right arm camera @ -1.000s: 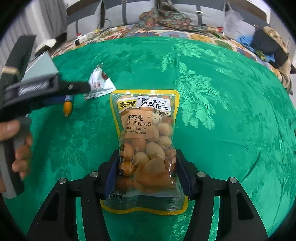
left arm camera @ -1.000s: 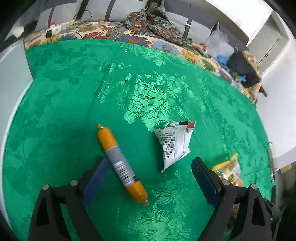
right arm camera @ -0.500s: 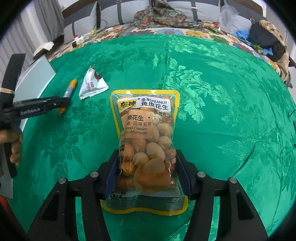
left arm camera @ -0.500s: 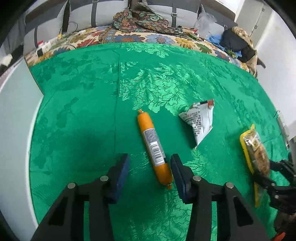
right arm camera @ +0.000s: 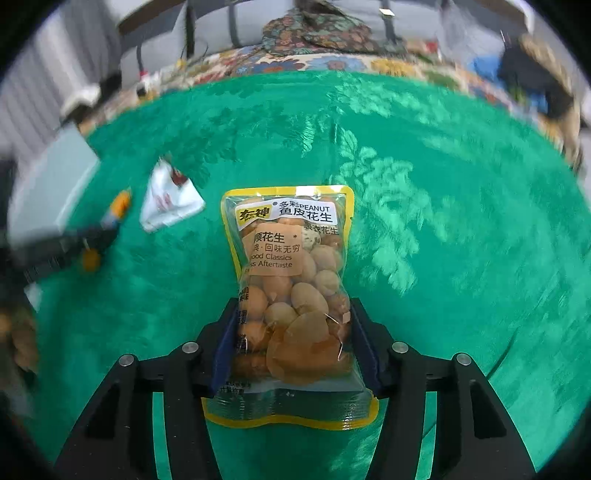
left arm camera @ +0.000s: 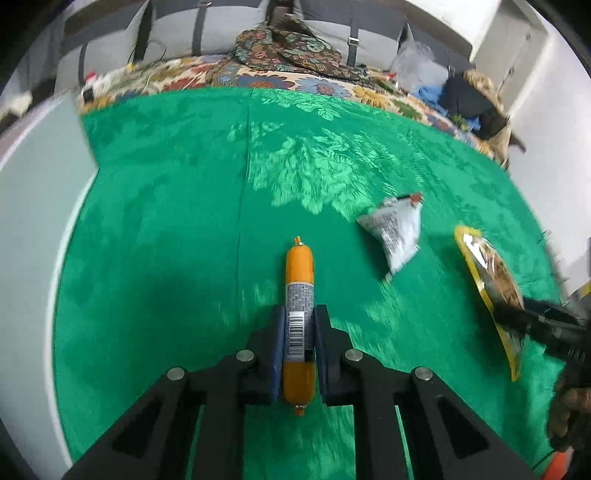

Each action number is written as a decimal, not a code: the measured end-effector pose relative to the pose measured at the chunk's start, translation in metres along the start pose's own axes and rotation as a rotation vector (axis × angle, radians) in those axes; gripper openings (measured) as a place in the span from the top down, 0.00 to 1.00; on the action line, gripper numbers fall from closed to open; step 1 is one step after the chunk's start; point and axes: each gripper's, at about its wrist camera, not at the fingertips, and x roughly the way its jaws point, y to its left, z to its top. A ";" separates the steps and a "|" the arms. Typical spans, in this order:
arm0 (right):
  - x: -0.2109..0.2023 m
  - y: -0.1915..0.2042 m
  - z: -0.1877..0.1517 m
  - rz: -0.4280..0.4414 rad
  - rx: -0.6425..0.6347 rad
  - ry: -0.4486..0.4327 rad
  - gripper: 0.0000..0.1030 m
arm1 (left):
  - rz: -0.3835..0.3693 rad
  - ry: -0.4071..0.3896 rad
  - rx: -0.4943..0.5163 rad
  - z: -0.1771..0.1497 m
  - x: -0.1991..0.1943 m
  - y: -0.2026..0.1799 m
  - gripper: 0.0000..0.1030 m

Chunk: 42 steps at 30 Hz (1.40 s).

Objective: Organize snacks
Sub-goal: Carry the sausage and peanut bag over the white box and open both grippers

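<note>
Closed since the earlier frame, the left gripper's point(left arm camera: 299, 325) jaws are now clamped on the orange plastic-cased sausage point(left arm camera: 298, 280) on the green brocade tabletop point(left arm camera: 166, 221). At two o'clock lies a white triangular snack packet point(left arm camera: 397, 230). A yellow-edged clear peanut bag point(right arm camera: 291, 280) is gripped by the right gripper point(right arm camera: 293, 332), whose jaws are closing slightly.

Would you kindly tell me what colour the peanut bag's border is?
Yellow; the peanut bag shows it best in the right wrist view.

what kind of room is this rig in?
Most likely a lived-in home room, not a lab. A green brocade cloth covers the table, grey sofa cushions and a floral cover sit behind it, and clothes and bags are piled at the far right.
</note>
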 end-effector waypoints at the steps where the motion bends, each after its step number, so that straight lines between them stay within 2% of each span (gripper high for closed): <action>1: -0.003 -0.007 -0.001 0.063 0.058 -0.006 0.43 | -0.013 -0.004 -0.013 -0.007 -0.005 0.001 0.86; 2: -0.006 -0.012 -0.002 0.125 0.119 -0.006 0.43 | -0.020 -0.009 -0.020 -0.011 -0.009 0.000 0.86; 4: -0.007 -0.015 -0.005 0.179 0.171 -0.001 0.43 | -0.039 -0.022 -0.041 -0.022 -0.019 -0.002 0.86; 9: -0.007 -0.013 -0.014 0.230 0.248 0.026 0.43 | -0.074 -0.069 -0.059 -0.041 -0.055 -0.013 0.86; 11: -0.013 -0.010 -0.020 0.301 0.297 0.020 0.43 | -0.071 -0.086 -0.050 -0.049 -0.070 -0.017 0.86; 14: -0.021 0.004 -0.029 0.361 0.334 0.031 0.43 | -0.094 -0.116 -0.073 -0.060 -0.099 -0.016 0.86; 18: -0.039 0.040 -0.034 0.449 0.341 0.045 0.43 | -0.123 -0.206 -0.132 -0.074 -0.165 0.003 0.86; 21: -0.064 0.088 -0.025 0.507 0.273 0.026 0.43 | -0.113 -0.288 -0.176 -0.083 -0.223 0.029 0.86; 24: -0.088 0.153 -0.012 0.585 0.174 0.006 0.43 | -0.051 -0.351 -0.214 -0.100 -0.277 0.068 0.86; 27: -0.109 0.241 -0.007 0.676 0.041 0.011 0.43 | 0.055 -0.360 -0.246 -0.120 -0.306 0.110 0.86; 31: -0.109 0.341 -0.019 0.738 -0.100 0.051 0.42 | 0.211 -0.311 -0.304 -0.156 -0.318 0.169 0.85; 32: -0.106 0.363 -0.025 0.736 -0.132 0.057 0.40 | 0.246 -0.294 -0.325 -0.166 -0.318 0.181 0.82; 33: -0.100 0.389 -0.034 0.723 -0.179 0.052 0.31 | 0.277 -0.270 -0.352 -0.176 -0.317 0.196 0.71; 34: -0.094 0.406 -0.041 0.709 -0.210 0.053 0.25 | 0.304 -0.252 -0.375 -0.185 -0.315 0.206 0.52; 36: -0.079 0.428 -0.059 0.687 -0.255 0.093 0.24 | 0.385 -0.229 -0.412 -0.203 -0.313 0.218 0.33; 40: -0.067 0.430 -0.072 0.652 -0.255 0.108 0.24 | 0.445 -0.242 -0.430 -0.224 -0.313 0.220 0.20; 42: -0.067 0.422 -0.074 0.619 -0.262 0.098 0.24 | 0.475 -0.242 -0.424 -0.227 -0.310 0.214 0.20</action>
